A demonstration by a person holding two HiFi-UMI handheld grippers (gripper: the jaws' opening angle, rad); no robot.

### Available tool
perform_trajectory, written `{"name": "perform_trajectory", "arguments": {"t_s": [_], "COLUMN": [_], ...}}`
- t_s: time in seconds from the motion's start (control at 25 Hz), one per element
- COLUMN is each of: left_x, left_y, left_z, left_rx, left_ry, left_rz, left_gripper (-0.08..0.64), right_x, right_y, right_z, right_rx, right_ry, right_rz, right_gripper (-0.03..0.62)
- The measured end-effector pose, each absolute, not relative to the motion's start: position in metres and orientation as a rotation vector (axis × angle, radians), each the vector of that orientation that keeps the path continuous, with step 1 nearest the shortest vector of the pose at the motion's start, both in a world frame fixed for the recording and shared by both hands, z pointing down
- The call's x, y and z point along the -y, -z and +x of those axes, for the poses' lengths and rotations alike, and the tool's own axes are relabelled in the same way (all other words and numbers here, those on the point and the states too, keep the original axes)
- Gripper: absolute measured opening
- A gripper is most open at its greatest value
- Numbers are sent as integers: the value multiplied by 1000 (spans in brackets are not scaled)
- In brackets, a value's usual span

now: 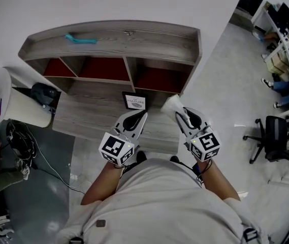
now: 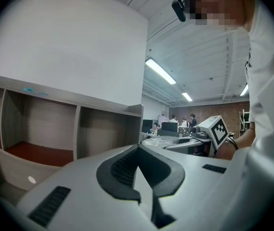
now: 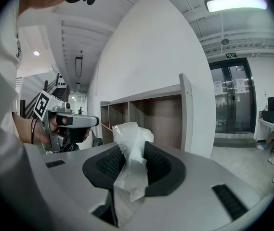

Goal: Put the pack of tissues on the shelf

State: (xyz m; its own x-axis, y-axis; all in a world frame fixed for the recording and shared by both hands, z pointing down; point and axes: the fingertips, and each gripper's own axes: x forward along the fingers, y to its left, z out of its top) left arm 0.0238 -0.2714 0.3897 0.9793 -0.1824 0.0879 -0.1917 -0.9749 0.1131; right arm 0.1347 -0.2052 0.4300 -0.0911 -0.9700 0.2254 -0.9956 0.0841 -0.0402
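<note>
R claw clamps tissues, wood shelf, grey floor

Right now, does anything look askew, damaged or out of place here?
The tissue pack is pinched by its crumpled wrapper in the right claw, with the plastic bunched between the pads. A teal thing lies on top of the shelf. Otherwise nothing stands out.

A plain white wall stands ahead of the right hand-held gripper. Pale grey floor spreads to its right, with a black office chair and desks carrying monitors beyond. A fluorescent ceiling light glows above glass doors.
</note>
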Motion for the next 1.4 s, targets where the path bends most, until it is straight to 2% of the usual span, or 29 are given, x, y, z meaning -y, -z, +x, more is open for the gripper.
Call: {"name": "perform_trajectory", "arguments": {"t_s": [0.56, 1.4], "left_x": [316, 363], "left_y": [-402, -433], "left_z": [-14, 53], "left_rx": [85, 177], "left_ry": [-152, -206], "left_rz": [3007, 2990], "left_gripper": [15, 15], "right_x": [245, 325], "right_y": [-434, -480], "right_z": [105, 152], "right_rx": [2026, 2069], "right_ry": [-265, -328], "right_rz": [2177, 2099], "right_gripper": [126, 126]}}
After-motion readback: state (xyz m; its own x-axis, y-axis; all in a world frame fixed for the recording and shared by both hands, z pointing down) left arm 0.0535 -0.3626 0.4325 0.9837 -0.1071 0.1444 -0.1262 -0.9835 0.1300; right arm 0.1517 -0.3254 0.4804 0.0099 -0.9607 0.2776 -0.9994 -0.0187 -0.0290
